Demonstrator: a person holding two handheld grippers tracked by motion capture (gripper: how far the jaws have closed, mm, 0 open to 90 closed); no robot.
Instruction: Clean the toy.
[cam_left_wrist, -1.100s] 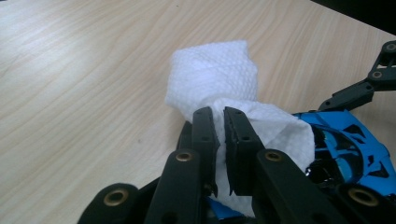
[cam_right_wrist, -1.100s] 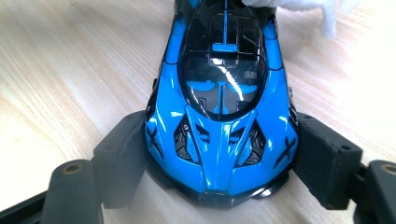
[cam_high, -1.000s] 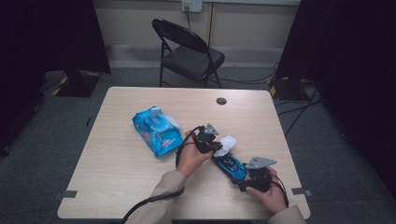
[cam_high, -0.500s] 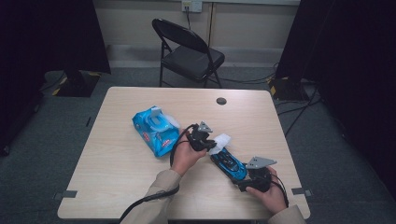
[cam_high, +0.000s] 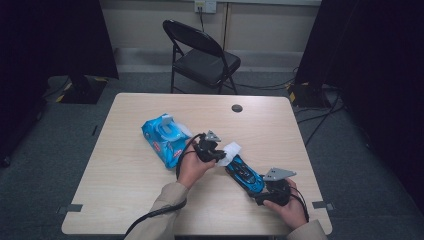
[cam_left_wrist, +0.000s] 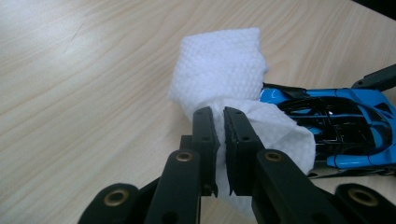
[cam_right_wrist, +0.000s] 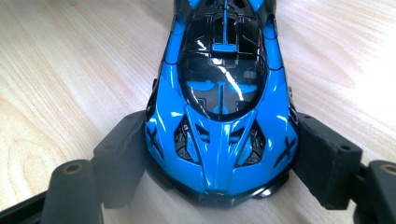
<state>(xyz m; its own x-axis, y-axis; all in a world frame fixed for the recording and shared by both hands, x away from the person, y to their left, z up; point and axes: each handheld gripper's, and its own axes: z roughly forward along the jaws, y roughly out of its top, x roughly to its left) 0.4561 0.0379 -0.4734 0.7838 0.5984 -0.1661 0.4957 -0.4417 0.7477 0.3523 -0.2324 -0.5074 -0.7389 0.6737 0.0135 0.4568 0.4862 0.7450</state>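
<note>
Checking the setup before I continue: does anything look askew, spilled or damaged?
Nothing stands out. The blue toy car looks intact, clamped in the right tool; the left tool pinches a white wipe against it. The wipes pack lies flat.

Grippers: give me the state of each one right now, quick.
Left gripper: shut on the white wipe, beside the blue toy car.
Right gripper: jaws shut on the blue toy car, clamping its sides.
</note>
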